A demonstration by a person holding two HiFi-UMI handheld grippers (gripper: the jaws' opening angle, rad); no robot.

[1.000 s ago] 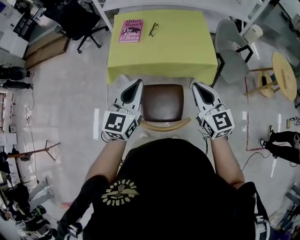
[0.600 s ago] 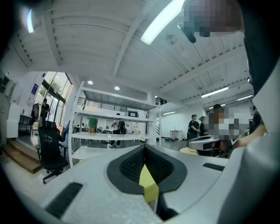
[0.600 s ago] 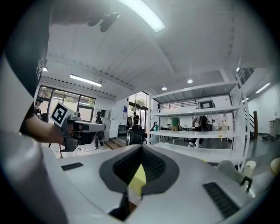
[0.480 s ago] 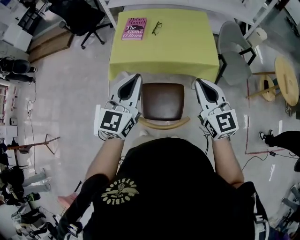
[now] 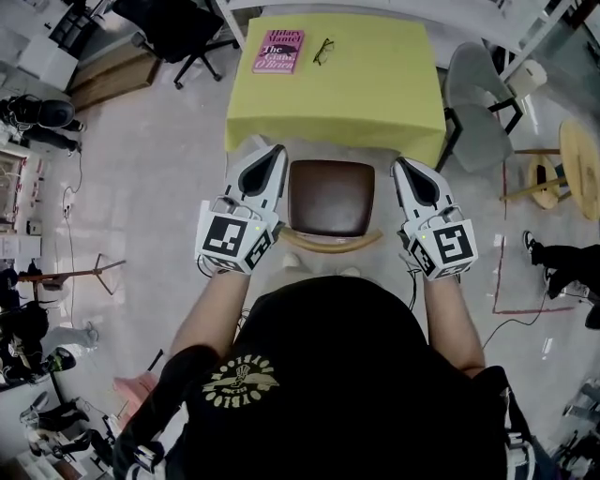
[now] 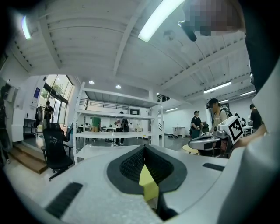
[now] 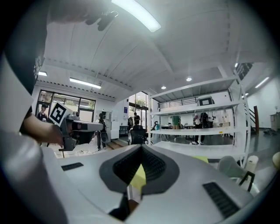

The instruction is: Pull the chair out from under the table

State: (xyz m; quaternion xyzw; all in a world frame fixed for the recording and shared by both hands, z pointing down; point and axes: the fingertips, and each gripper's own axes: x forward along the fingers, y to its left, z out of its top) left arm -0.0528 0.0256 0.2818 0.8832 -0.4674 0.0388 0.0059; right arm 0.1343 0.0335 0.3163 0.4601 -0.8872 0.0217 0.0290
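A chair with a brown seat (image 5: 328,195) and a curved wooden backrest (image 5: 330,242) stands at the near edge of the table, which is draped in yellow cloth (image 5: 337,94). The seat's front is close to the cloth's hanging edge. My left gripper (image 5: 275,152) is at the seat's left side and my right gripper (image 5: 402,165) at its right side. Both point level toward the table. In the gripper views the left gripper's (image 6: 144,147) and the right gripper's (image 7: 141,147) jaws are shut with nothing between them. Neither visibly touches the chair.
A pink book (image 5: 278,51) and a pair of glasses (image 5: 323,51) lie on the table. A grey chair (image 5: 476,105) stands at its right, a black office chair (image 5: 178,26) at the far left, and a round wooden stool (image 5: 583,155) at the far right. White shelving (image 6: 118,136) stands beyond the table.
Both grippers have risen slightly and stay on either side of the seat. The chair has not visibly moved; the head view has shifted a little.
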